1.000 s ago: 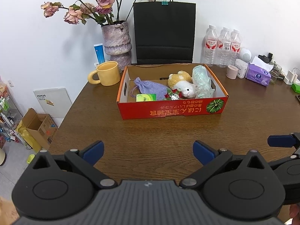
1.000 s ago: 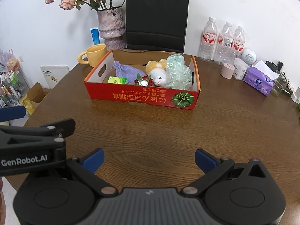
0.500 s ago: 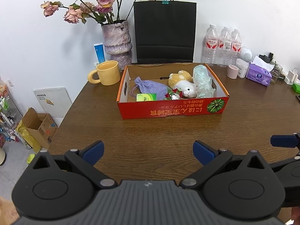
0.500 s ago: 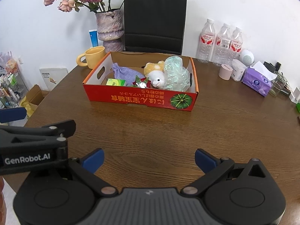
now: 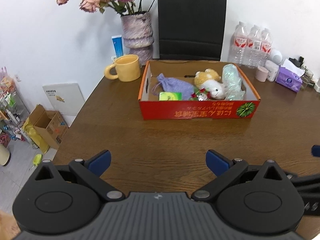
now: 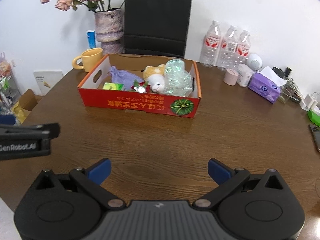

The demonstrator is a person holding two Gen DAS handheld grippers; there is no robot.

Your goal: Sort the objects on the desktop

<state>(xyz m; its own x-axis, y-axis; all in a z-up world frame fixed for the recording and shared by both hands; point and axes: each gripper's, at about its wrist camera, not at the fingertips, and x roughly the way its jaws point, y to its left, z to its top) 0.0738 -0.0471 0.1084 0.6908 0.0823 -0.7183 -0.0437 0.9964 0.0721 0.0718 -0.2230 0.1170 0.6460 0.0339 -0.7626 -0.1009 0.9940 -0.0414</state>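
Brown worktop (image 5: 160, 136) lay bare under both grippers, left gripper (image 5: 158, 160) and right gripper (image 6: 159, 169) wide apart and empty, with the red box (image 6: 140, 104) of toys straight ahead, ready for picking.

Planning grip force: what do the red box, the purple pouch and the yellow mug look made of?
Red box: printed cardboard, brown raw inner walls. Purple pouch: soft matte fabric, gathered at a drawstring neck. Yellow mug: probably glazed ceramic, thick-walled, slight sheen.

Left hand-held gripper (image 5: 158, 163) gapes above table (image 5: 160, 136), facing red box (image 5: 200, 112).
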